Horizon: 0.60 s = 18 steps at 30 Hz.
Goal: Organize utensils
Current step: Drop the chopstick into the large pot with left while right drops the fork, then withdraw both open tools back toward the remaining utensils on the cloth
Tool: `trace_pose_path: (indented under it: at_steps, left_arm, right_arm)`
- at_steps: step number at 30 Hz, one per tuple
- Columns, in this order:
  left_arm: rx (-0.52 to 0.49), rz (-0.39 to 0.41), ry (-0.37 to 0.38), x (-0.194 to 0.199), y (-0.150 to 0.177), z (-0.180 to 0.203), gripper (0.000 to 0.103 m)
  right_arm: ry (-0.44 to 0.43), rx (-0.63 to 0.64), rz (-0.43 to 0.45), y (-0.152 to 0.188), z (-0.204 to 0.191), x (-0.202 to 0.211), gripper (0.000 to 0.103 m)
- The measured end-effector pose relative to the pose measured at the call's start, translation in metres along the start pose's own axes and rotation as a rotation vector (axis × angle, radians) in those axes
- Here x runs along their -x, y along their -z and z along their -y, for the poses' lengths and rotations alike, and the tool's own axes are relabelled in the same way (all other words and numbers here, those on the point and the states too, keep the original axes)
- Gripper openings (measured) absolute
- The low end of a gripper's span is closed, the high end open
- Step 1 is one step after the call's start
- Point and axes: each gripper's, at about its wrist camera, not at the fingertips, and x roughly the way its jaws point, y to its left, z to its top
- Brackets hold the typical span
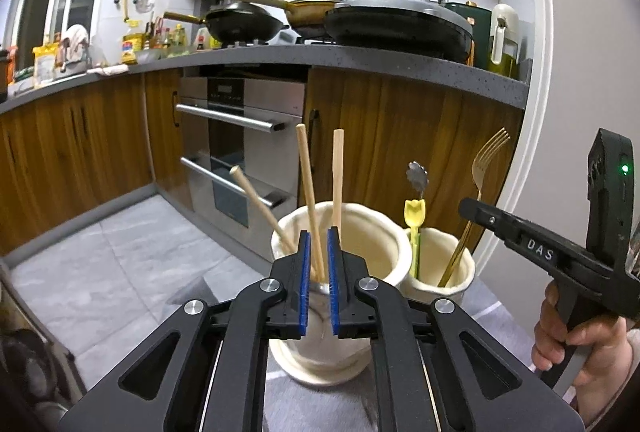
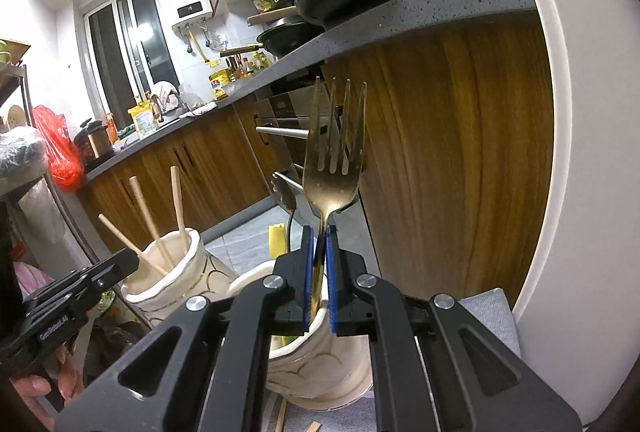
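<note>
A large cream cup (image 1: 360, 232) (image 2: 176, 272) holds three wooden chopsticks. My left gripper (image 1: 318, 234) (image 2: 130, 260) straddles the middle chopstick (image 1: 314, 192) just above the rim. A sliver of space shows between that chopstick and the right pad, so the jaws stand slightly open. In the smaller cream cup (image 1: 436, 260) (image 2: 320, 372) to the right stands a gold fork (image 2: 334, 168) (image 1: 486, 160), tines up. My right gripper (image 2: 319, 232) (image 1: 466, 208) is shut on its neck. A yellow tulip-handled utensil (image 1: 415, 216) shares that cup.
Both cups stand on a grey cloth (image 2: 488, 312). Behind them run wooden cabinets (image 2: 460, 152), an oven (image 1: 240, 136) and a grey countertop (image 1: 400, 64) loaded with pans. A white door frame (image 1: 532, 112) curves on the right. A person's hand (image 1: 580, 344) holds the right gripper.
</note>
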Motion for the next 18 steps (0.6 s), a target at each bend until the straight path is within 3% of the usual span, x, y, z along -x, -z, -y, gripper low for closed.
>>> trace_pose_path:
  at_steps: [5, 9, 11, 13, 14, 17, 18]
  left_arm:
    - [0.008, 0.002, 0.004, 0.011, 0.002, -0.002, 0.022]
    - [0.01, 0.007, -0.006, 0.022, 0.006, -0.005, 0.048]
    - [0.018, 0.008, -0.011, 0.029, 0.009, -0.007, 0.055]
    - [0.034, 0.002, -0.017, 0.036, 0.013, -0.01, 0.066]
    - [0.042, -0.002, -0.017, 0.04, 0.015, -0.012, 0.073]
    - [0.05, -0.014, -0.015, 0.05, 0.022, -0.014, 0.082]
    - [0.048, -0.019, -0.017, 0.053, 0.024, -0.014, 0.088]
  right_arm:
    - [0.011, 0.008, -0.003, 0.002, -0.001, 0.002, 0.008]
    - [0.002, 0.005, 0.003, 0.005, -0.003, 0.014, 0.033]
    - [0.009, 0.013, -0.001, 0.009, -0.004, 0.023, 0.034]
    - [0.014, 0.012, -0.009, 0.014, -0.003, 0.033, 0.044]
    - [0.01, 0.004, -0.011, 0.017, -0.001, 0.04, 0.054]
    - [0.004, 0.0, -0.029, 0.026, 0.002, 0.056, 0.068]
    - [0.007, 0.007, -0.041, 0.03, 0.002, 0.062, 0.077]
